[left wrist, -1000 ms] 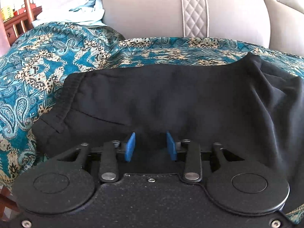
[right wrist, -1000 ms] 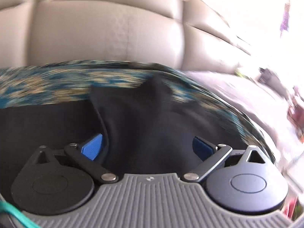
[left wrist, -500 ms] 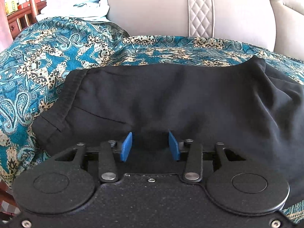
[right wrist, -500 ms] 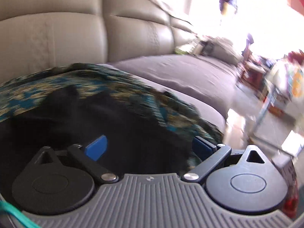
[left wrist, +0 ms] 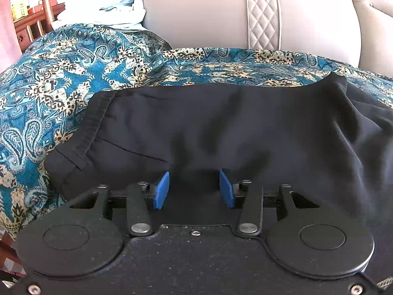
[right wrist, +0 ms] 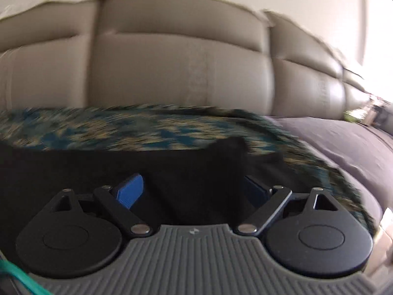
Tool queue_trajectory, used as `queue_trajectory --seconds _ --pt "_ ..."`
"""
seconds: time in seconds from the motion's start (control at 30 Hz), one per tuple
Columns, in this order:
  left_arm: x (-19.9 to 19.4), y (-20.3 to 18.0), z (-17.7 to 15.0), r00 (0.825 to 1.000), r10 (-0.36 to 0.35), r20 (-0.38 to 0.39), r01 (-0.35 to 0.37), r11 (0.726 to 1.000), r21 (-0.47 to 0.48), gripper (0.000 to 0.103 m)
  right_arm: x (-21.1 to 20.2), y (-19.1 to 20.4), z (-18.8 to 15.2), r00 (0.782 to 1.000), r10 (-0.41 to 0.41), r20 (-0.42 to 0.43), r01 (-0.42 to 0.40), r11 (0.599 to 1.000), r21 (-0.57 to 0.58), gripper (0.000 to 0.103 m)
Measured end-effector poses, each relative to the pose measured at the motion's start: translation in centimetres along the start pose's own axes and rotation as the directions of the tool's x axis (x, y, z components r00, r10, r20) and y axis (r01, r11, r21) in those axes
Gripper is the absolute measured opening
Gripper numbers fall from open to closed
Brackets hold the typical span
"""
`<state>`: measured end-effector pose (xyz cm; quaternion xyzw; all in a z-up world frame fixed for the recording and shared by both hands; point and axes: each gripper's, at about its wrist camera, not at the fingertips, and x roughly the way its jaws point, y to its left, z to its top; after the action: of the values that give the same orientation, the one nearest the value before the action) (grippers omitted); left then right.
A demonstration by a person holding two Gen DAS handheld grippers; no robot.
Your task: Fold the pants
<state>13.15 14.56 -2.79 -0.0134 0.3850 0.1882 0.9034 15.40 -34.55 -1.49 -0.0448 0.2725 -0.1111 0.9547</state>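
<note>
Black pants (left wrist: pixel 221 132) lie spread across a teal paisley cloth (left wrist: pixel 61 78) on a sofa seat, waistband (left wrist: pixel 93 127) at the left. My left gripper (left wrist: pixel 194 188) is open just above the near edge of the pants, with blue pads (left wrist: pixel 162 190) apart and nothing between them. In the blurred right wrist view the pants (right wrist: pixel 98 167) fill the lower left, with a raised corner (right wrist: pixel 231 145). My right gripper (right wrist: pixel 194 189) is wide open over the dark fabric.
A beige leather sofa back (left wrist: pixel 245 17) rises behind the cloth. A pale garment (left wrist: pixel 122 12) lies at the back left, beside a wooden cabinet (left wrist: pixel 32 22). A bare grey seat cushion (right wrist: pixel 343 152) lies right of the cloth.
My left gripper has opened a little wider and edged forward. My right gripper has swung right toward the room and then back left to face the sofa back, staying open.
</note>
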Motion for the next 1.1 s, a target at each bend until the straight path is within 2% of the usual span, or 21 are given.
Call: queue_trajectory --seconds 0.03,0.13,0.2,0.23,0.27,0.33,0.37,0.47,0.6,0.67,0.7,0.73,0.77,0.8,0.83,0.87,0.93,1.0,1.03,1.1 --pt "0.0 0.0 0.0 1.000 0.001 0.000 -0.001 1.000 0.004 0.044 1.0 1.1 0.3 1.000 0.009 -0.012 -0.009 1.000 -0.004 0.093" --pt "0.0 0.0 0.0 1.000 0.001 -0.002 -0.001 1.000 0.004 0.044 4.5 2.1 0.9 0.996 -0.066 -0.067 0.068 0.997 0.041 0.092" --pt "0.0 0.0 0.0 1.000 0.001 0.000 -0.001 1.000 0.004 0.044 6.0 1.1 0.8 0.993 -0.063 -0.105 0.072 0.993 0.092 0.082" --pt "0.0 -0.1 0.0 1.000 0.001 0.001 -0.001 1.000 0.004 0.044 6.2 0.5 0.8 0.994 -0.038 -0.103 0.051 0.991 0.127 0.068" --pt "0.0 -0.1 0.0 1.000 0.002 0.003 -0.002 1.000 0.005 0.044 6.1 0.0 0.8 0.995 -0.029 -0.099 0.045 0.986 0.159 0.043" --pt "0.0 -0.1 -0.1 1.000 0.002 0.007 -0.002 1.000 0.008 0.044 5.5 -1.0 0.8 0.992 -0.082 -0.093 0.098 0.978 0.186 0.020" --pt "0.0 -0.1 -0.1 1.000 0.002 0.008 -0.002 1.000 0.009 0.044 4.8 -1.6 0.5 0.991 -0.110 -0.081 0.125 0.970 0.207 0.013" --pt "0.0 0.0 -0.1 1.000 0.001 0.009 -0.001 1.000 0.010 0.044 3.4 -5.0 -0.1 0.970 -0.228 -0.079 0.242 0.916 0.319 0.005" --pt "0.0 -0.1 -0.1 1.000 0.000 0.009 0.000 1.000 0.012 0.044 1.7 -11.1 -2.0 0.928 -0.347 -0.135 0.365 0.780 0.508 0.004" --pt "0.0 -0.2 -0.1 1.000 0.001 0.010 -0.001 1.000 0.016 0.044 1.0 -13.9 -3.4 0.913 -0.370 -0.171 0.397 0.715 0.575 0.004" --pt "0.0 -0.2 -0.2 1.000 0.003 0.011 -0.003 1.000 0.019 0.044 0.4 -14.8 -3.9 0.911 -0.372 -0.175 0.399 0.698 0.594 0.005" --pt "0.0 -0.3 -0.2 1.000 0.005 0.013 -0.005 1.000 0.021 0.044 -0.3 -15.2 -4.3 0.923 -0.355 -0.147 0.368 0.708 0.602 0.009" --pt "-0.1 -0.3 -0.2 1.000 0.007 0.014 -0.007 1.000 0.021 0.044 -1.2 -15.1 -4.6 0.942 -0.320 -0.101 0.314 0.737 0.598 0.016" --pt "-0.1 -0.3 -0.2 1.000 0.009 0.014 -0.009 1.000 0.020 0.044 -1.8 -14.6 -4.7 0.958 -0.282 -0.059 0.263 0.773 0.578 0.018" --pt "-0.1 -0.3 -0.2 1.000 0.012 0.015 -0.012 1.000 0.018 0.044 -2.3 -13.6 -4.6 0.970 -0.241 -0.016 0.213 0.822 0.529 0.027" --pt "-0.1 -0.4 -0.2 1.000 0.015 0.014 -0.015 1.000 0.014 0.044 -2.3 -12.2 -4.3 0.977 -0.211 0.010 0.182 0.866 0.466 0.049" --pt "-0.1 -0.4 -0.2 1.000 0.019 0.011 -0.019 1.000 0.008 0.044 -1.9 -8.6 -3.6 0.991 -0.128 0.044 0.109 0.946 0.305 0.059" --pt "-0.1 -0.4 -0.1 1.000 0.022 0.007 -0.022 1.000 0.009 0.044 -0.9 -5.2 -3.0 0.999 -0.014 0.040 0.008 0.987 0.161 0.066" --pt "-0.1 -0.4 -0.1 1.000 0.022 0.005 -0.022 1.000 0.011 0.044 -0.3 -3.6 -2.8 0.999 0.037 0.025 -0.039 0.993 0.110 0.072" --pt "0.0 -0.3 0.0 1.000 0.019 0.000 -0.019 1.000 0.012 0.044 1.0 -1.1 -2.2 0.998 0.065 0.007 -0.065 0.997 0.050 0.079"
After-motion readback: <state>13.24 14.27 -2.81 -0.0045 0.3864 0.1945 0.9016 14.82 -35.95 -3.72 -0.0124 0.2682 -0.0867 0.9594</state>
